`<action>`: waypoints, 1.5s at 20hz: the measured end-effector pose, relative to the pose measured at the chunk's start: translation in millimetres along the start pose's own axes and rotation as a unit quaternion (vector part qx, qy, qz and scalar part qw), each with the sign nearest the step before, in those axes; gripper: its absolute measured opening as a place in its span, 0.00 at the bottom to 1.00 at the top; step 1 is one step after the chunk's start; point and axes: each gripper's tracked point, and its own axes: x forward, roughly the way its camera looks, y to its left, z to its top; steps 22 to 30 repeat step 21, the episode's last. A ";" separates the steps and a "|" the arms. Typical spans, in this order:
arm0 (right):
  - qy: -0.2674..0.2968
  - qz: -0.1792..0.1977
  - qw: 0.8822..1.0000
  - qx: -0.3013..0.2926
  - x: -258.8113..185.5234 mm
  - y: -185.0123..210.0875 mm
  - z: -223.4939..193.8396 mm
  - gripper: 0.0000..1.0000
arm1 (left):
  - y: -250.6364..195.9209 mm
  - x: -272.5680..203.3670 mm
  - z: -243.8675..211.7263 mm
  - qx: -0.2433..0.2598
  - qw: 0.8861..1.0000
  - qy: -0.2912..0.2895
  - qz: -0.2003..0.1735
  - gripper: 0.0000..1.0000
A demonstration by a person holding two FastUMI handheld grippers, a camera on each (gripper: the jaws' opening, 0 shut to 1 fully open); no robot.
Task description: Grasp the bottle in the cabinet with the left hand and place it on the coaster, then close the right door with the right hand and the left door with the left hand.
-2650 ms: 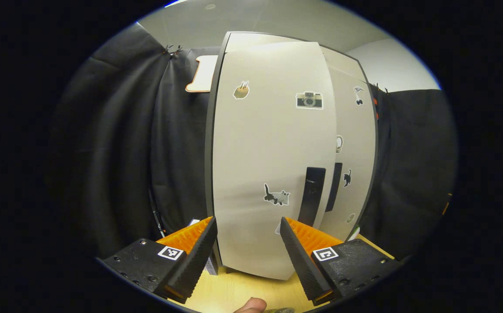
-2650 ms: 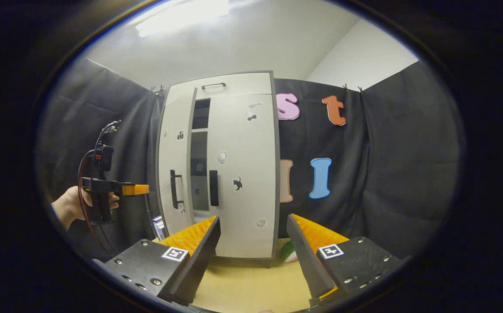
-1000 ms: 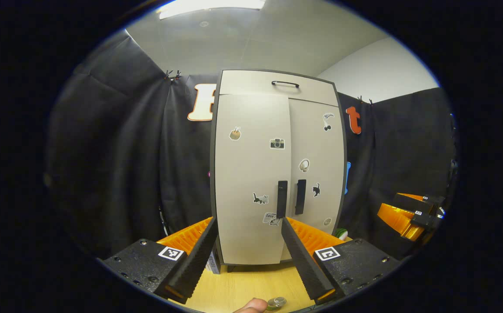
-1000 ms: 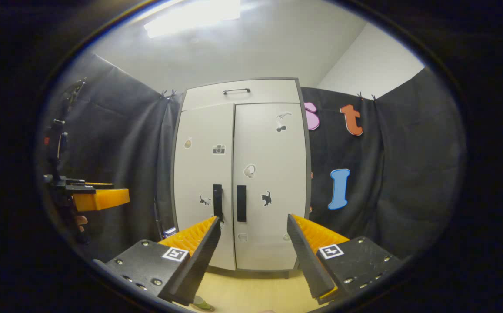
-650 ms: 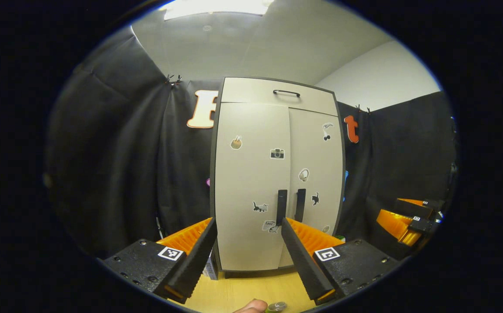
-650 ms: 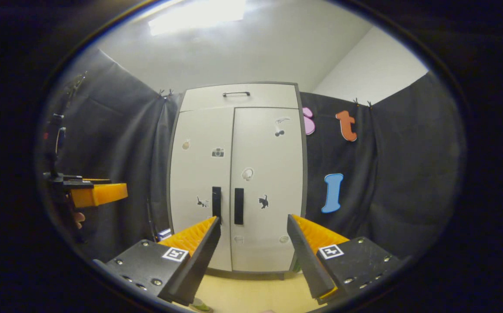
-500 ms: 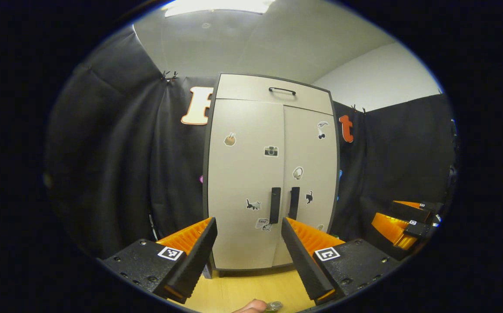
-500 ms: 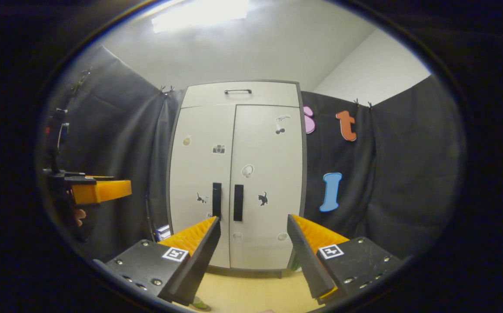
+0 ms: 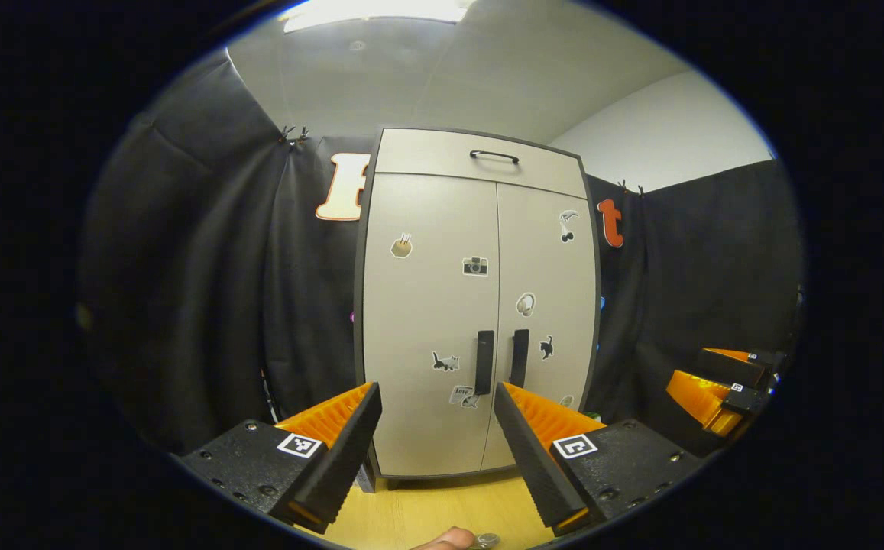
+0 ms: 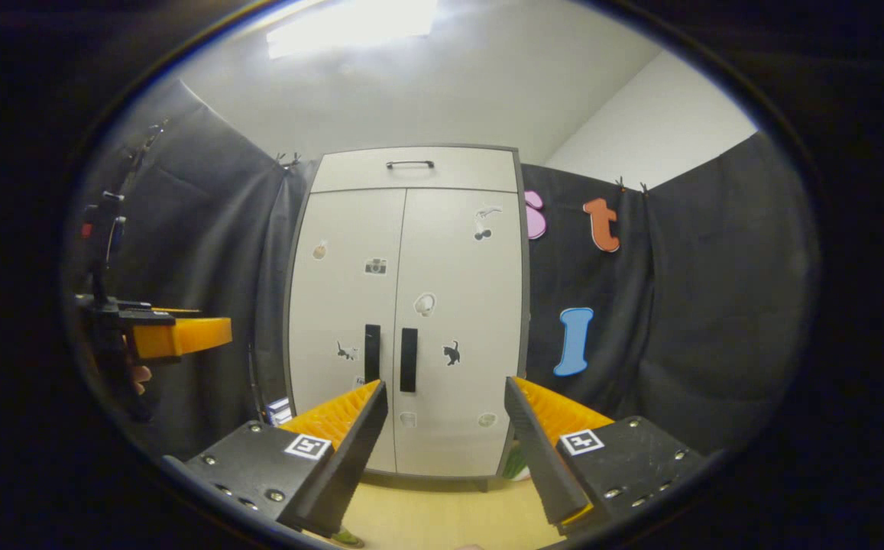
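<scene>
A pale grey cabinet (image 9: pixel 476 305) stands upright on a light wooden desk (image 9: pixel 442 512), and the rest of the room is placed around it. Black cloth (image 9: pixel 205 290) hangs as the booth's wall behind the cabinet and on both sides of it, pinned by small clips (image 9: pixel 294 135) just beside the cabinet's upper corner. Above the cloth to the cabinet's right rises a plain white wall (image 10: pixel 663 122). Over the cabinet spreads a pale ceiling (image 10: pixel 442 92) with a bright light panel (image 10: pixel 350 23).

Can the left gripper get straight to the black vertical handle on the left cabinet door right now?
Probably yes. The left gripper is open and empty, facing the closed beige cabinet, and the black vertical handle of its left door shows just above the gap between the fingers with nothing in between.
</scene>
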 end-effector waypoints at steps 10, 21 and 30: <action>-0.001 0.011 1.000 0.022 1.7 8.9 3.6 0.91 | -7.8 1.6 -5.3 0.008 1.000 0.004 -0.008 0.94; -0.008 -0.005 1.000 0.011 -1.9 -12.3 11.4 0.93 | -21.2 3.2 -0.2 -0.006 1.000 -0.004 -0.025 0.94; -0.008 -0.005 1.000 0.011 -1.9 -12.3 11.4 0.93 | -21.2 3.2 -0.2 -0.006 1.000 -0.004 -0.025 0.94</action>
